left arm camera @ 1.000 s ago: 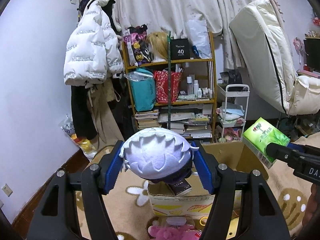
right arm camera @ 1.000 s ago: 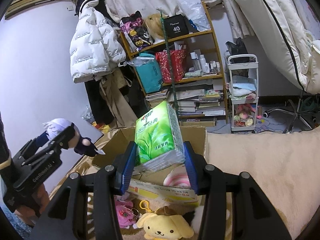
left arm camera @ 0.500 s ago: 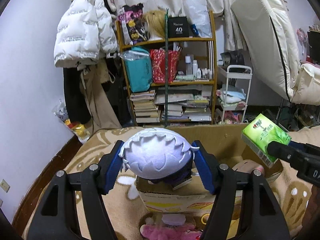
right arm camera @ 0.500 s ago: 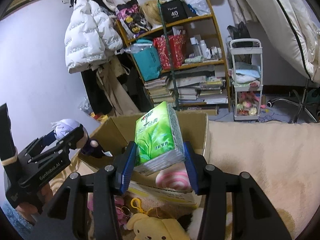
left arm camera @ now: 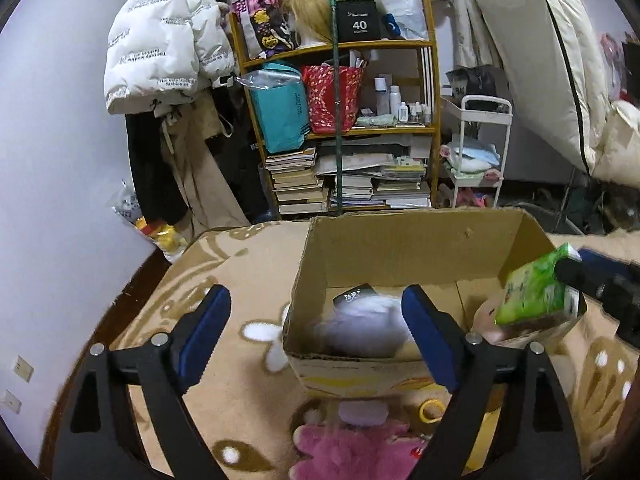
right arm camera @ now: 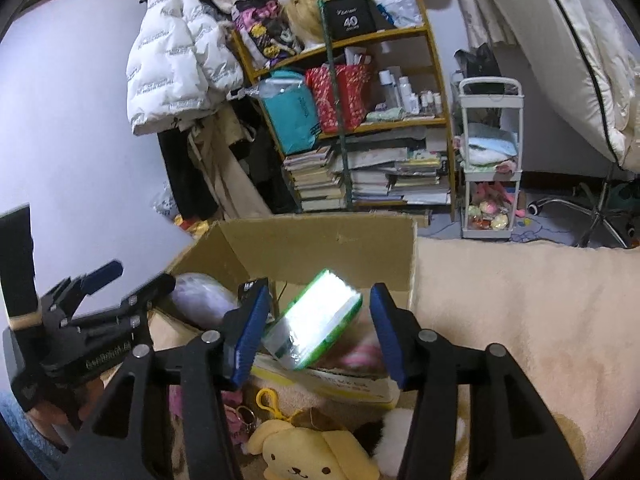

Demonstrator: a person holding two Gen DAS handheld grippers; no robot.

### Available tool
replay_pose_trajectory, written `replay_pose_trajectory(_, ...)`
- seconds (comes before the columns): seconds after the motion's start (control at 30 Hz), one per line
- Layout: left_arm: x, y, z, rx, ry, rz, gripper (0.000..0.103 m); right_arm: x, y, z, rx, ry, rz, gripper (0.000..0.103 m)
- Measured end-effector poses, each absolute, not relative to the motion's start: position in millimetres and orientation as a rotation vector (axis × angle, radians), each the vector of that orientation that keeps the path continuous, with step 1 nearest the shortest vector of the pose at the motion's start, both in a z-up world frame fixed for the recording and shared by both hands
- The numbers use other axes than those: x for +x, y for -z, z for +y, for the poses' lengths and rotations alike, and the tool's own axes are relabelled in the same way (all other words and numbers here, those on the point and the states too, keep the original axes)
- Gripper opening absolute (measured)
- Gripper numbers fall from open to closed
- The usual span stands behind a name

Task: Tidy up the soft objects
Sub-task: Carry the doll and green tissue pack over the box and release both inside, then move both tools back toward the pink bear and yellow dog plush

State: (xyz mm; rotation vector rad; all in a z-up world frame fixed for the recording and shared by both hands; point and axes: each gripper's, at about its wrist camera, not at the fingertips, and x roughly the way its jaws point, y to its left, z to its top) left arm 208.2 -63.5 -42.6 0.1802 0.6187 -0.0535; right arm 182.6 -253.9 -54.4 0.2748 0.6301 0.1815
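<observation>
Both tools hang over the open cardboard box (left arm camera: 404,248), which sits on the tan patterned blanket (left arm camera: 224,280) near its far edge, and both have just been opening to drop their loads. The left tool (left arm camera: 316,332) stands wide, its blue pads clear of the white-haired plush doll (left arm camera: 366,328), which lies blurred inside the box against the near wall, seemingly released so it falls in rather than being placed. The right tool (right arm camera: 316,332) is parted too, and the green tissue pack (right arm camera: 316,320) tilts between its pads without either pressing it, over the box's right side above a pink-striped soft thing (right arm camera: 362,354). Still outside, before the box's near wall, lie a pink plush (left arm camera: 356,452) and a yellow dog plush (right arm camera: 308,456), probably next to go in
</observation>
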Motion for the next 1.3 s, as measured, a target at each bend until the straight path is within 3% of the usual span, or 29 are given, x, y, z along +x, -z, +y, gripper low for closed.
replay_pose_trajectory(0.23, 188.9, 36.2, -56.4, 0.183, 0.043, 0.627, 0.096, 168.9, 46.0, -261.9, 0.323, -0.155, 0.61, 0.083)
replay_pose_trajectory(0.4, 172.5, 25.6, -48.4, 0.172, 0.039, 0.636, 0.097, 157.1, 41.0, -265.2, 0.343, -0.147, 0.608, 0.092)
replay_pose_trajectory(1.3, 95.6, 13.4, -31.4, 0.137, 0.032, 0.707, 0.101, 87.0, 34.1, -245.5, 0.257, -0.138, 0.698, 0.093)
